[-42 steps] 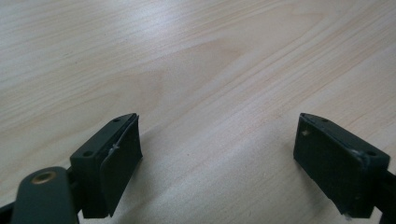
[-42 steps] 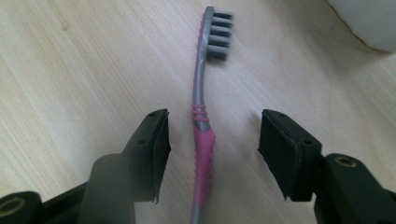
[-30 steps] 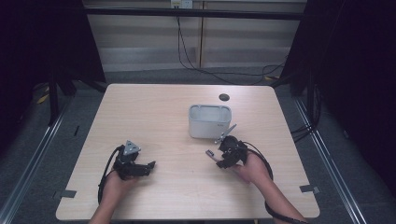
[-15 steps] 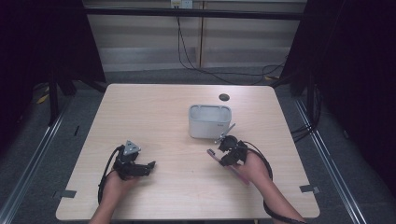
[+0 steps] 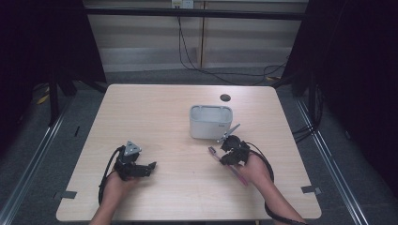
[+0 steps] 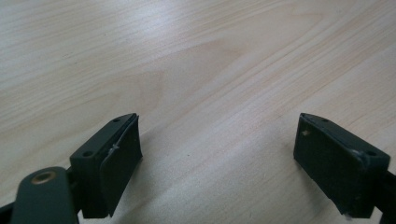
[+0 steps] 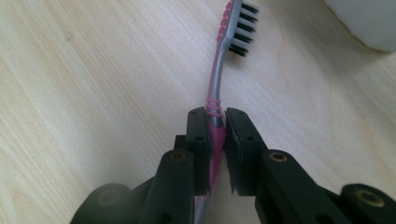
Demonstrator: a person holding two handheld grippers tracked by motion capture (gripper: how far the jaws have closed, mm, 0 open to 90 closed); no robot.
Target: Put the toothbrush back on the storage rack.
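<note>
**Right gripper pinching a toothbrush on the table, grey tub just ahead**

I am clamping the right gripper (image 7: 215, 122) on the toothbrush (image 7: 223, 51): the two black pads are pressing on the pink part of the handle from either side, having just been closing on it. The grey neck and the dark bristles are pointing away from the jaws, and the brush is lying low along the wooden table (image 5: 164, 108), whether touching it or just lifted I cannot tell. In the high view the right gripper (image 5: 229, 149) is sitting just in front of the grey tub (image 5: 210, 121), with the pink handle end trailing back beside my right hand (image 5: 256, 171).

I am keeping the left gripper (image 6: 217, 154) idle; its jaws are standing wide apart over bare wood with nothing between them. In the high view that gripper (image 5: 133, 161) is resting well apart from the tub, near the left front of the table.

I am judging the grasp step as complete. The next move is likely calling for a lift clear of the table and a short carry towards the tub's open top, with the grip held firm, since the slim handle could pivot between the pads.
</note>
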